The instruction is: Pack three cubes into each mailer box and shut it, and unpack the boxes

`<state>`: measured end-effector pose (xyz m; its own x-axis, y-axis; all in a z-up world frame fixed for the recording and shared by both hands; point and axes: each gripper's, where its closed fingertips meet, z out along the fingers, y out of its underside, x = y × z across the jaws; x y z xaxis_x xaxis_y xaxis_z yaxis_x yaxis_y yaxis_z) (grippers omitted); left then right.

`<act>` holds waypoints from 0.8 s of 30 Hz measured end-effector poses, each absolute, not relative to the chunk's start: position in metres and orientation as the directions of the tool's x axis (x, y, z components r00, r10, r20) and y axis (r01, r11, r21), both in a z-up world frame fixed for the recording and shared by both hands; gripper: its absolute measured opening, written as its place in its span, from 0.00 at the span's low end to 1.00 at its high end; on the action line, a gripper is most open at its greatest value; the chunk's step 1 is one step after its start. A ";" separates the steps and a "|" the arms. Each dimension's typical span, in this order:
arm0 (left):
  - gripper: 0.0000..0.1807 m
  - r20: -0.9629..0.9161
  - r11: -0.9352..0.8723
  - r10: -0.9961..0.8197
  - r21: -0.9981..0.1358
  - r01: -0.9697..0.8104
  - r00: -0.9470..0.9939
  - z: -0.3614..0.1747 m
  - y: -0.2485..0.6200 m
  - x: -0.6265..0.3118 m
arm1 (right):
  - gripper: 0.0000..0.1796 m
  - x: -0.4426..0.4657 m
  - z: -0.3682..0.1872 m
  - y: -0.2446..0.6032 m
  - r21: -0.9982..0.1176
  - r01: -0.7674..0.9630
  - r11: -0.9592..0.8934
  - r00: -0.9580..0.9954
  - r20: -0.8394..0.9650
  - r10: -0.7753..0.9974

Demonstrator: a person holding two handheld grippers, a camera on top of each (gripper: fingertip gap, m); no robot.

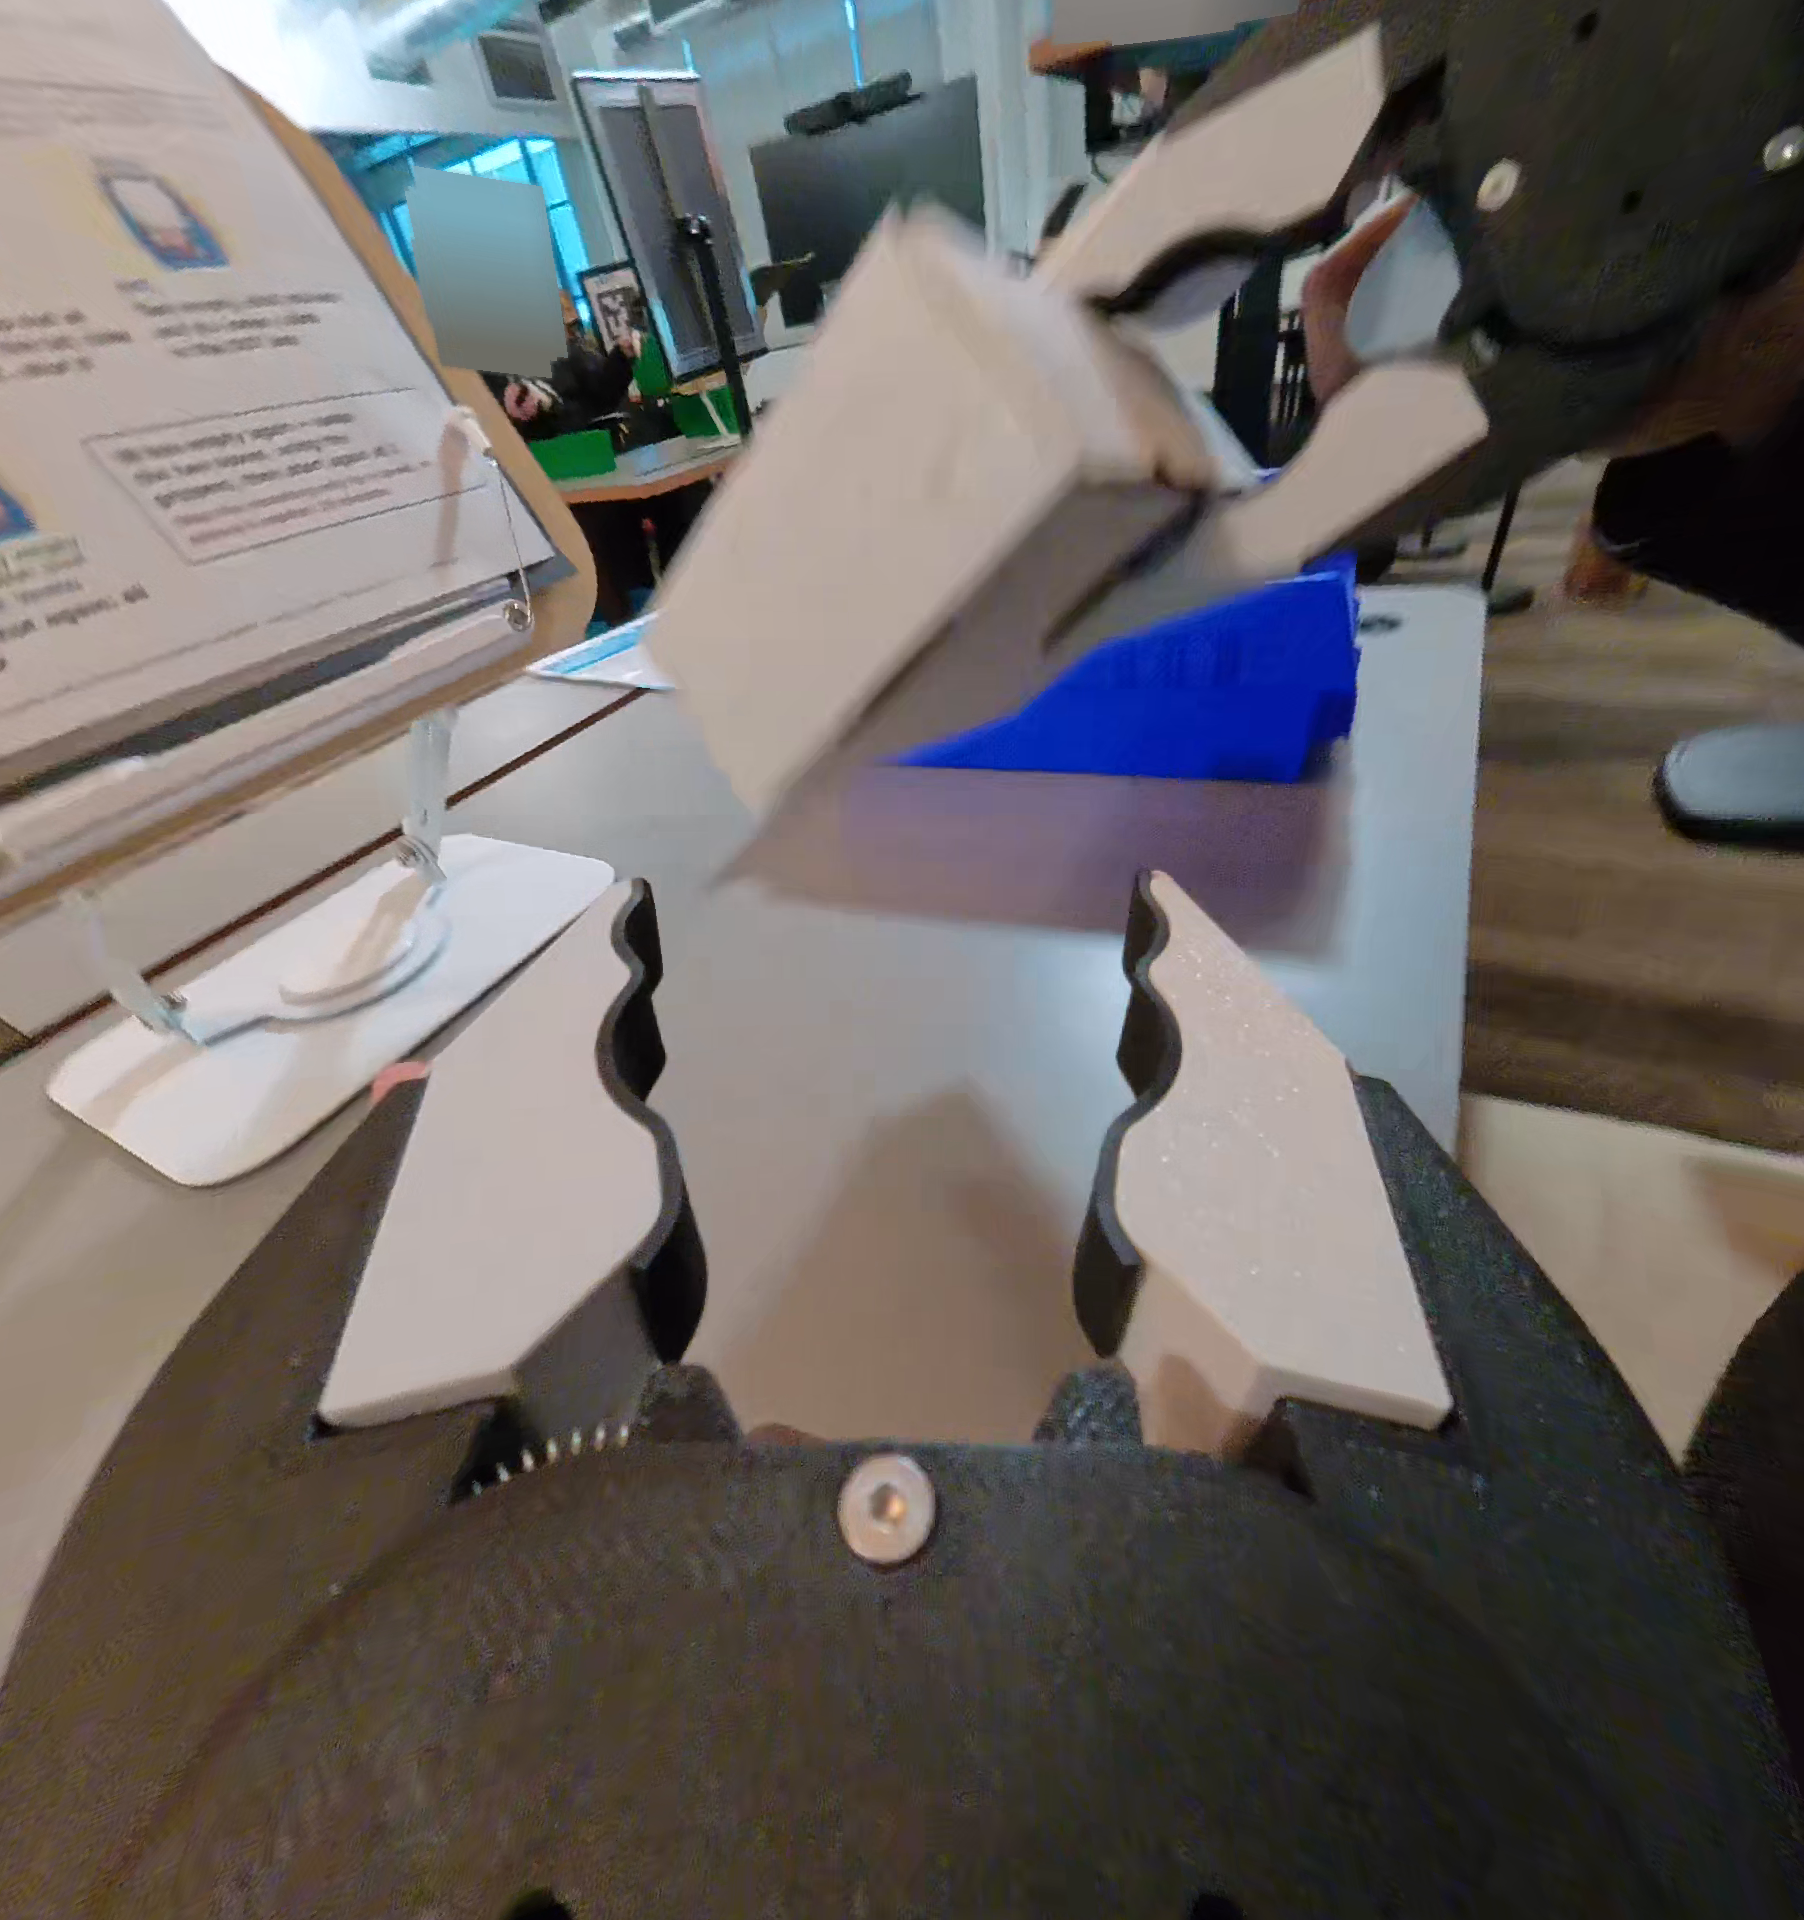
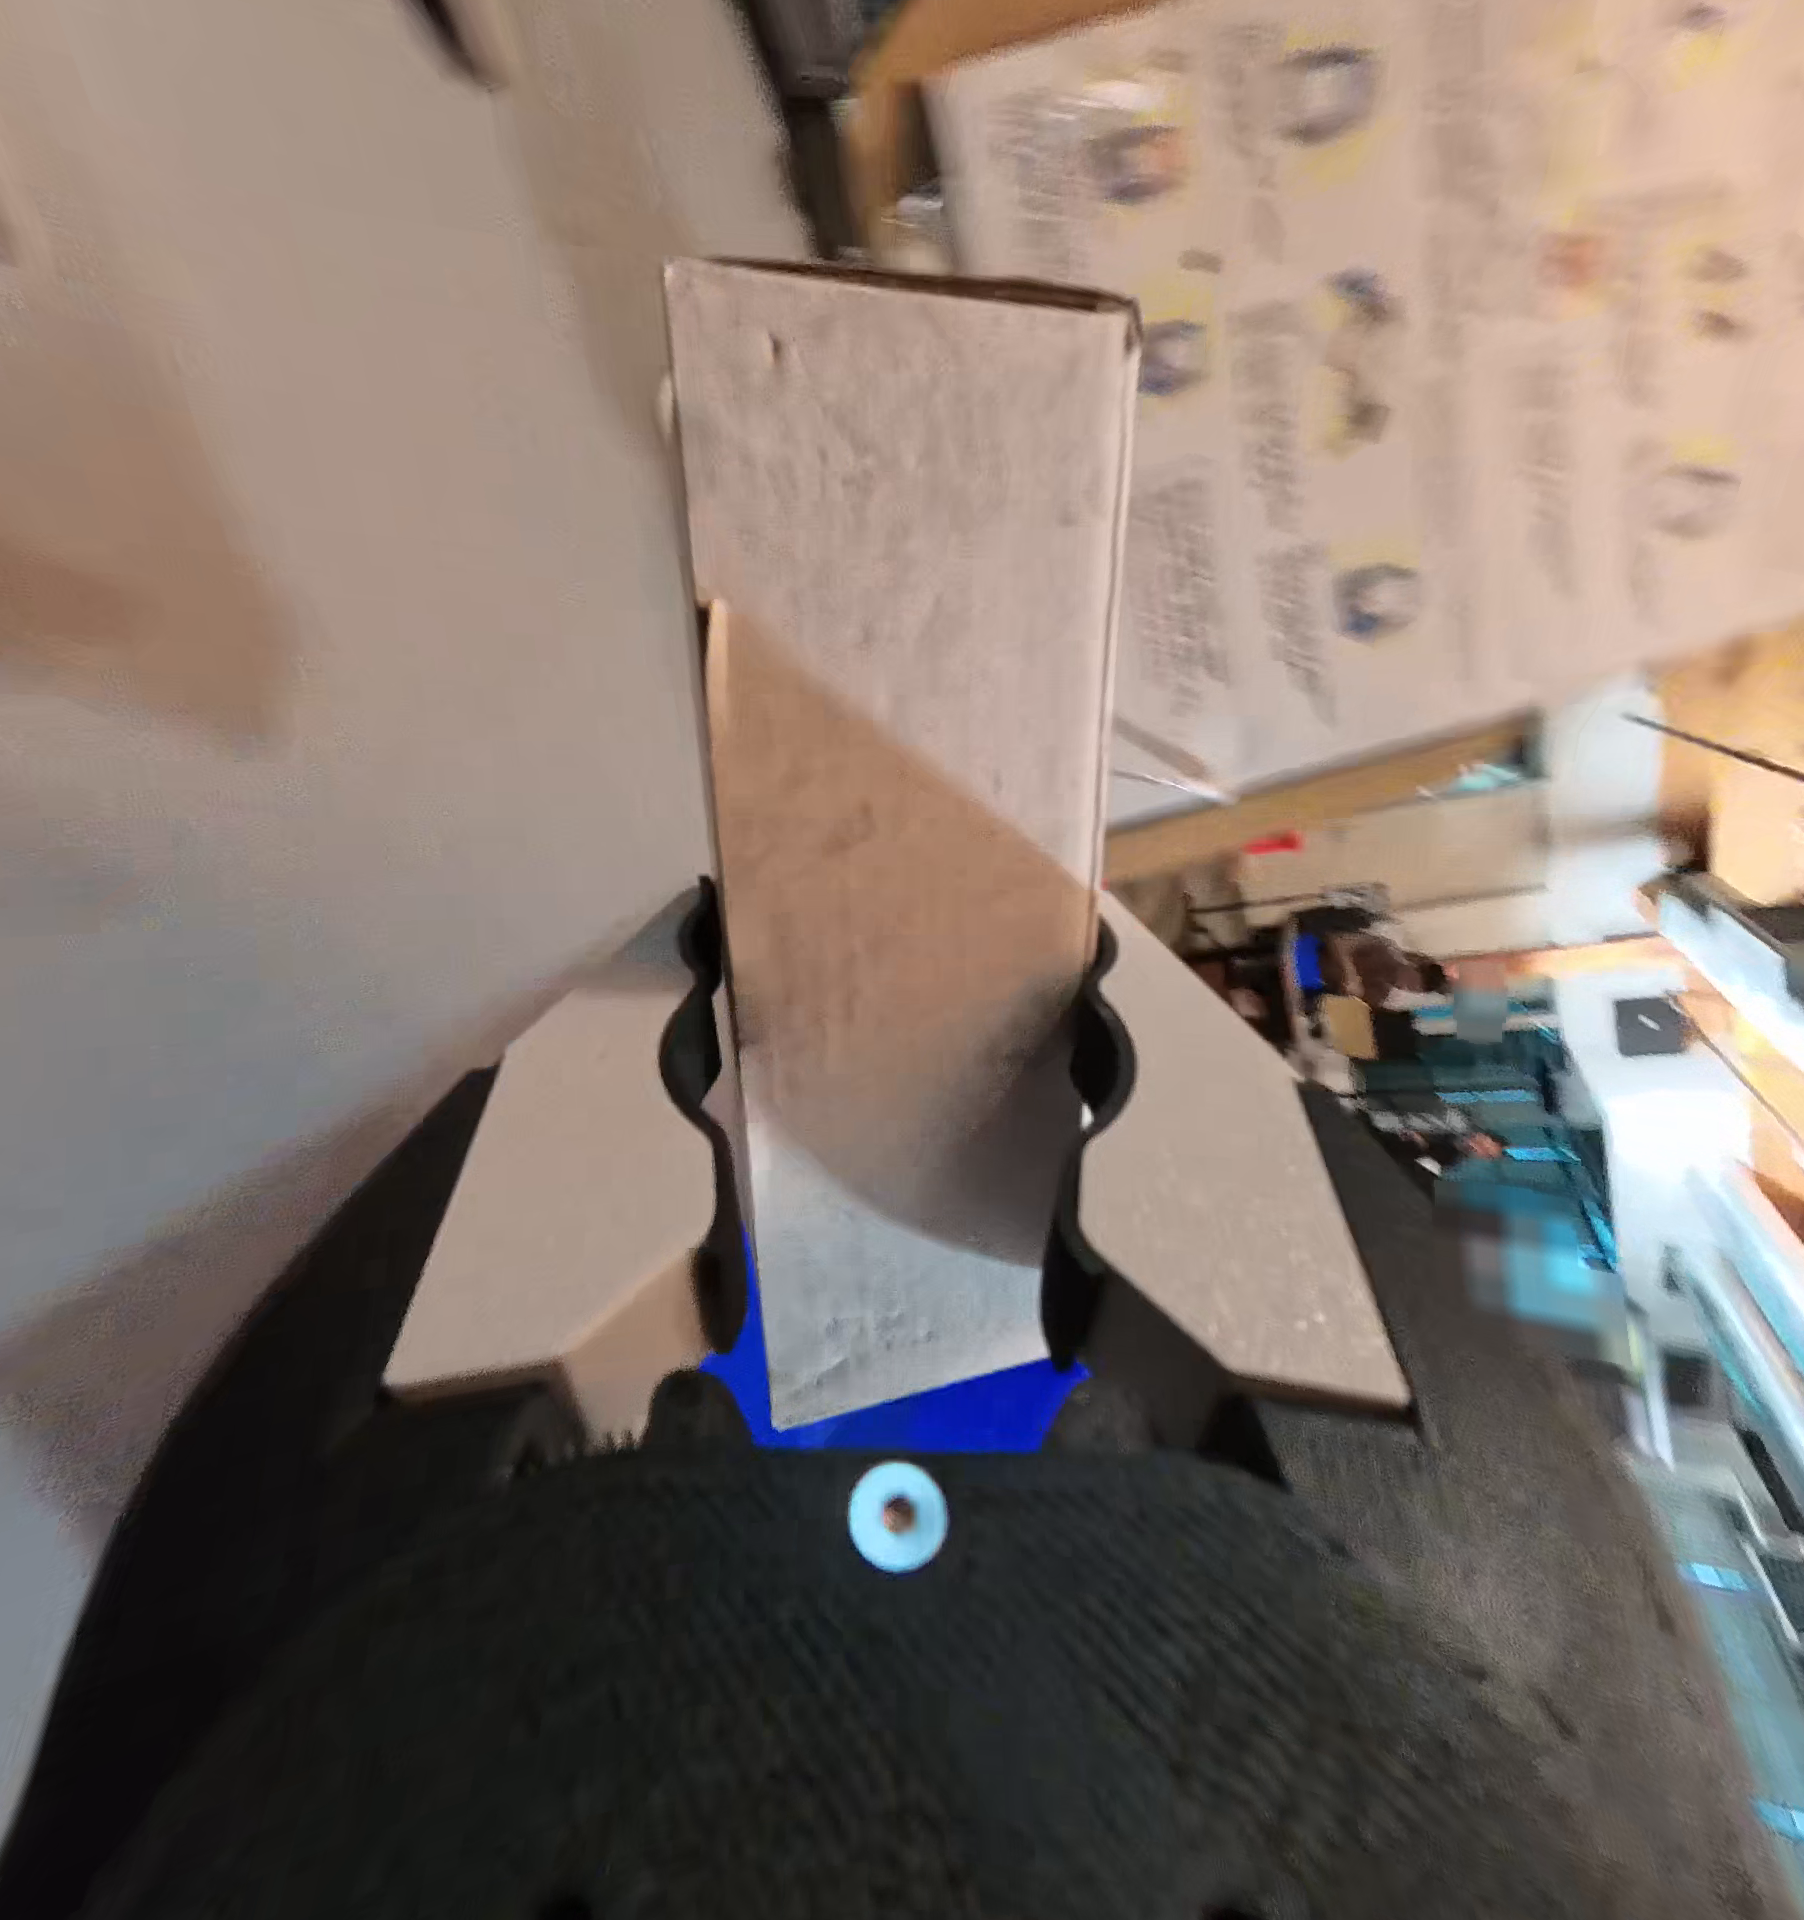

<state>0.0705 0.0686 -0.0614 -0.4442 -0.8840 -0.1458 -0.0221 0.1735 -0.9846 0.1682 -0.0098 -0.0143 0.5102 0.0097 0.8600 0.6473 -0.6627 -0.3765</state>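
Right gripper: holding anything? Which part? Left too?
The right gripper is shut on the white mailer box, clamped across one narrow end and lifted off the table. The left gripper is open, holding nothing.

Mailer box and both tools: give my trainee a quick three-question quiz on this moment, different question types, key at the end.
1. True or false: the left tool is clamped on the mailer box.
2. Multiple choice: which tool carries the mailer box? A) the left tool B) the right tool C) neither, it lies flat on the table
3. Fill in: behind the lifted box, on the table, sits a ____ bin.

Key:
1. False. Its jaws stand apart with only bare table between them.
2. B. The right wrist view shows the box pinched between that tool's fingers, and the left wrist view shows it held tilted above the table.
3. Blue.
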 end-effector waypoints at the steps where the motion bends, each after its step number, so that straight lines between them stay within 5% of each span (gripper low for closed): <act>1: 0.49 -0.110 0.142 -0.887 -0.989 -0.037 -0.449 -0.062 0.070 0.069 | 0.37 0.183 0.008 -0.024 -0.391 0.639 -0.662 0.481 0.875 -0.052; 5: 0.51 -0.099 0.160 -0.888 -0.982 -0.101 -0.449 -0.082 0.069 0.064 | 0.37 0.250 0.055 -0.093 -0.373 0.586 -0.720 0.358 0.916 -0.183; 11: 0.51 -0.109 0.193 -0.883 -0.971 -0.143 -0.456 -0.098 0.062 0.065 | 0.37 0.309 0.025 -0.158 -0.377 0.471 -0.798 0.379 0.903 -0.203; 15: 0.50 -0.050 0.140 -0.898 -0.974 -0.176 -0.437 -0.101 0.063 0.072 | 0.37 0.286 0.020 -0.140 -0.444 0.521 -0.729 0.415 0.878 -0.239; 24: 0.50 0.061 0.035 -0.921 -0.971 -0.238 -0.384 -0.107 0.066 0.077 | 0.37 0.197 -0.010 -0.051 -0.389 0.706 -0.592 0.448 0.892 -0.052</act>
<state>0.0772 0.0655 -0.1071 -0.3839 -0.9214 0.0611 -0.2383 0.0349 -0.9706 0.1972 -0.0507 -0.0102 0.4481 -0.0523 0.8925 0.7058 -0.5920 -0.3891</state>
